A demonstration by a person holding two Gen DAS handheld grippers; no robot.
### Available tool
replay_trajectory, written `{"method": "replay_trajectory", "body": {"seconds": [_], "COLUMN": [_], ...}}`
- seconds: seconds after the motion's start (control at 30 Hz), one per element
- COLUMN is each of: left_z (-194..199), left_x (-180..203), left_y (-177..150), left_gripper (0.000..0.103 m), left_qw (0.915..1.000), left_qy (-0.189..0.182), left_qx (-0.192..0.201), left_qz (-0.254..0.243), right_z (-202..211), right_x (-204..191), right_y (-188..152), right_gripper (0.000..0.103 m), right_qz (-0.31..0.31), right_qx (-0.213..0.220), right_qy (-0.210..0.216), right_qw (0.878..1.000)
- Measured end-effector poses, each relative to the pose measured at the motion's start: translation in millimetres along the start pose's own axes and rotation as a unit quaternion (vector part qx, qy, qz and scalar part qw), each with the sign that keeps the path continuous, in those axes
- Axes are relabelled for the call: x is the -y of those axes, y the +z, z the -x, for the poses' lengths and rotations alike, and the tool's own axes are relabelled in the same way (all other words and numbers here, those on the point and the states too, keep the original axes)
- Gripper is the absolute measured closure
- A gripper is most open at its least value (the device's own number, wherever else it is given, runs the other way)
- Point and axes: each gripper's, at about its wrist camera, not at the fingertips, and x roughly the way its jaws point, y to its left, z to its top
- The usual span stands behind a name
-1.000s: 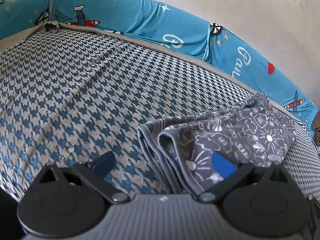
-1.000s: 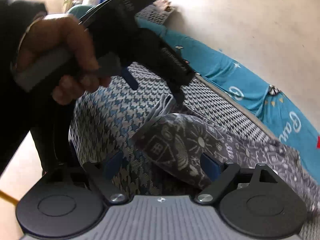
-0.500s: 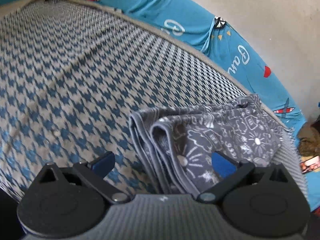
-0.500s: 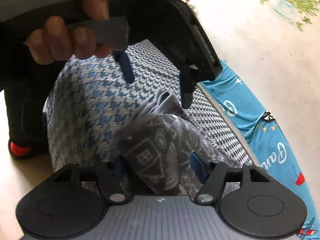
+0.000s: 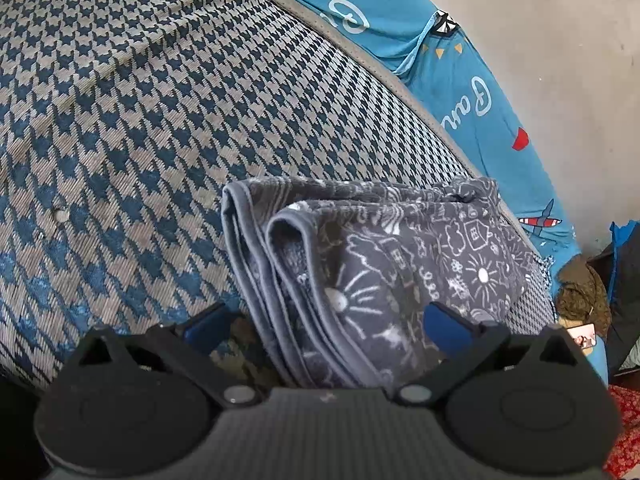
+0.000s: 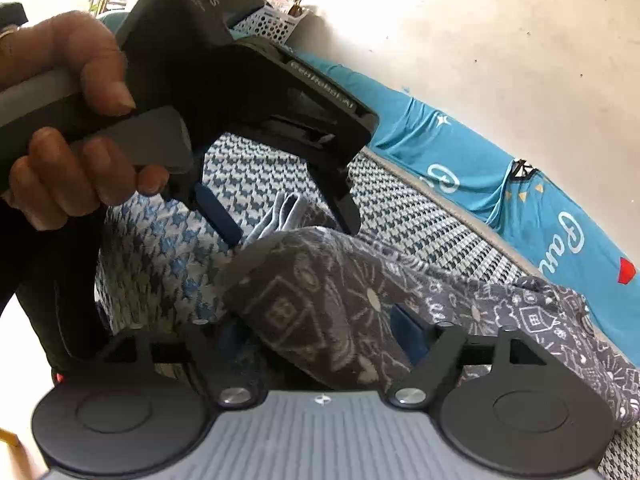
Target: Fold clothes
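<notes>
A grey cloth with white doodle print [image 5: 400, 248] lies folded in several layers on a blue-and-grey houndstooth mattress [image 5: 140, 120]. My left gripper [image 5: 324, 314] stands open around its near folded edge, and the left pad is clear of the fabric. In the right wrist view a hand [image 6: 68, 120] holds this left gripper [image 6: 280, 216], which points down at the stacked edges. My right gripper [image 6: 304, 320] straddles a raised fold of the cloth [image 6: 320, 292]. Its jaws are opening with the fold between them, and its left finger is mostly hidden behind the fabric.
A teal printed sheet [image 5: 460, 80] runs along the mattress's far edge against a pale wall. A white perforated basket [image 6: 272, 20] stands at the far end. Brown and red fabric [image 5: 580, 288] lies off the right end. The mattress [image 6: 168, 248] drops off at its near edge.
The left gripper has tipped downward and rolled, so the cloth sits closer between its fingers. The right gripper squeezed the fold half a second ago and now stands wider again.
</notes>
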Motion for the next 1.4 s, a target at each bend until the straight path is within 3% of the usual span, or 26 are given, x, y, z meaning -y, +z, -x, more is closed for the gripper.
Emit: {"method": "replay_trajectory", "body": {"seconds": [0.13,0.2,0.3,0.37,0.57,0.8,0.83,0.9,0.93,1.07,1.17,1.23,1.27,1.3,1.33,1.4], "left_z": [-1.4,-1.8,0.2,1.1,4.2,2.2,1.3,0.6,0.4,0.8,-0.2,-0.9,-0.7,-0.5,0.0,1.5], "left_x": [1.4,1.9,1.5,1.2,-3.0,-0.6,0.6,1.9,2.3,2.0,2.3,3.4,3.2,2.9,2.9,2.0], "left_y": [-0.2,-0.5,-1.4,-1.6,-1.0,-1.8,-1.9,-2.4,-2.7,-3.1,-2.9,-2.8,-3.0,-3.2,-3.5,-4.1], "left_gripper": [0.0,0.0,0.0,0.0,0.0,0.0,0.0,0.0,0.0,0.0,0.0,0.0,0.0,0.0,0.0,0.0], "left_qw": [1.0,1.0,1.0,1.0,1.0,1.0,0.9999,0.9999,0.9999,0.9999,0.9999,0.9999,0.9999,0.9999,0.9999,0.9999], "left_qy": [-0.001,-0.001,0.0,0.0,-0.004,-0.001,-0.001,0.0,0.0,-0.002,-0.002,-0.001,-0.002,-0.002,-0.003,-0.004], "left_qx": [0.003,0.004,0.004,0.005,0.006,0.009,0.01,0.01,0.01,0.012,0.012,0.013,0.013,0.013,0.014,0.014], "left_qz": [-0.002,-0.003,-0.005,-0.005,0.0,-0.004,-0.004,-0.007,-0.008,-0.009,-0.01,-0.009,-0.009,-0.008,-0.007,-0.006], "right_z": [3.0,4.1,12.4,15.3,28.5,40.5,41.6,43.5,44.2,51.6,55.4,55.8,56.4,57.8,57.8,59.5], "right_x": [-13.2,-20.7,-31.9,-31.3,-15.3,9.3,14.7,25.4,30.8,53.1,60.2,63.4,66.9,71.3,76.9,85.4], "right_y": [-2.6,-4.9,-8.6,-8.9,-7.5,-9.3,-8.9,-8.4,-8.6,-10.4,-10.4,-12.0,-13.5,-14.7,-15.1,-17.8], "right_gripper": [0.027,0.027,0.027,0.031,0.049,0.055,0.059,0.076,0.09,0.102,0.102,0.101,0.084,0.061,0.026,0.026], "right_qz": [0.025,0.039,0.09,0.108,0.063,-0.045,-0.066,-0.108,-0.128,-0.206,-0.232,-0.248,-0.264,-0.287,-0.31,-0.352], "right_qx": [0.002,-0.005,0.02,0.017,0.011,-0.008,-0.007,-0.007,-0.008,0.017,0.027,0.033,0.042,0.05,0.057,0.075], "right_qy": [0.01,-0.004,-0.037,-0.019,0.017,0.033,0.035,0.038,0.036,0.042,0.047,0.044,0.04,0.036,0.032,0.025], "right_qw": [1.0,0.999,0.995,0.994,0.998,0.998,0.997,0.993,0.991,0.978,0.971,0.967,0.963,0.956,0.949,0.933]}}
